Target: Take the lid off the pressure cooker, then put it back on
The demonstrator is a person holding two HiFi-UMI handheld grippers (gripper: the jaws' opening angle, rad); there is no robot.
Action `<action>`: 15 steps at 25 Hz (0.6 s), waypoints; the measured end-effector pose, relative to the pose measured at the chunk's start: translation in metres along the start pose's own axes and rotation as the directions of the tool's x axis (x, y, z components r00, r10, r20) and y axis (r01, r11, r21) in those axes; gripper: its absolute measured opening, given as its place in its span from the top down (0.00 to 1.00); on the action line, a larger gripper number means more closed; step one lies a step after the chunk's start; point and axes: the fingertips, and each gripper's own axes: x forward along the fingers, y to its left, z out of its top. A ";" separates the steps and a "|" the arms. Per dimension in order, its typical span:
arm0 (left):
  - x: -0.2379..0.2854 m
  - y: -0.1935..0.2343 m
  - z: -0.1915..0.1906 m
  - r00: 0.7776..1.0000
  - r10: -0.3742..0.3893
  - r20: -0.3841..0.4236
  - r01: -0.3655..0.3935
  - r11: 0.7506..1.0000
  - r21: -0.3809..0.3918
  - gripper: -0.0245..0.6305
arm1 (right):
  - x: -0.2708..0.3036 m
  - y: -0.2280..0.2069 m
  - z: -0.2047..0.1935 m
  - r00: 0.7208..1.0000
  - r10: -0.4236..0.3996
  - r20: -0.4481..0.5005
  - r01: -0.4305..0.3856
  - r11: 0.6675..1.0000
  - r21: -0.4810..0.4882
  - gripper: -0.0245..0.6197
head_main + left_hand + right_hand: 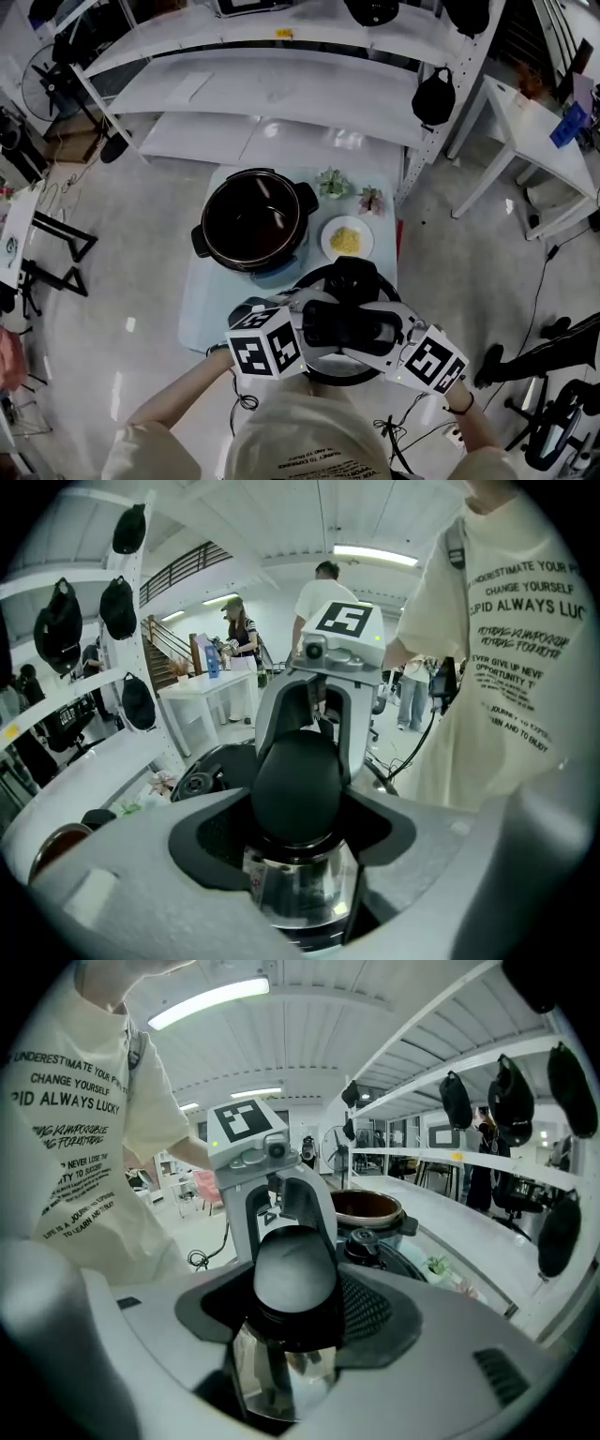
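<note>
The open pressure cooker pot [251, 221] stands on the small table [202, 309], its dark inside showing; in the right gripper view the pot [367, 1206] lies beyond the lid. The round black lid [323, 277] hangs in the air over the table's front right part, nearer me than the pot. Its black handle [345, 327] is clamped from both ends. My left gripper [314, 325] is shut on the handle [295, 782] from the left, my right gripper [386, 335] on the handle [295, 1274] from the right. Each gripper view shows the other gripper facing it across the handle.
A white plate [327, 229] with yellow food sits right of the pot. Two small plants [331, 182] [371, 200] stand at the table's back. White shelves [281, 89] with dark caps run behind the table. People stand in the background of the left gripper view.
</note>
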 end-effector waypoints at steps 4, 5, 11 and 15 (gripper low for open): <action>-0.020 0.007 0.005 0.999 0.047 0.006 -0.047 0.999 0.002 0.52 | 0.002 -0.002 0.021 1.000 0.016 0.011 -0.016 0.999 -0.042 0.54; -0.024 0.009 0.005 0.998 0.058 0.006 -0.058 0.998 0.003 0.52 | 0.003 -0.003 0.026 1.000 0.018 0.013 -0.017 0.998 -0.053 0.54; -0.048 0.022 0.002 0.995 0.099 0.006 -0.099 0.995 -0.002 0.52 | 0.015 -0.008 0.050 0.999 0.038 0.014 -0.037 0.995 -0.091 0.54; -0.070 0.034 -0.004 0.994 0.105 0.008 -0.105 0.994 -0.001 0.52 | 0.028 -0.013 0.071 0.999 0.044 0.024 -0.041 0.995 -0.095 0.54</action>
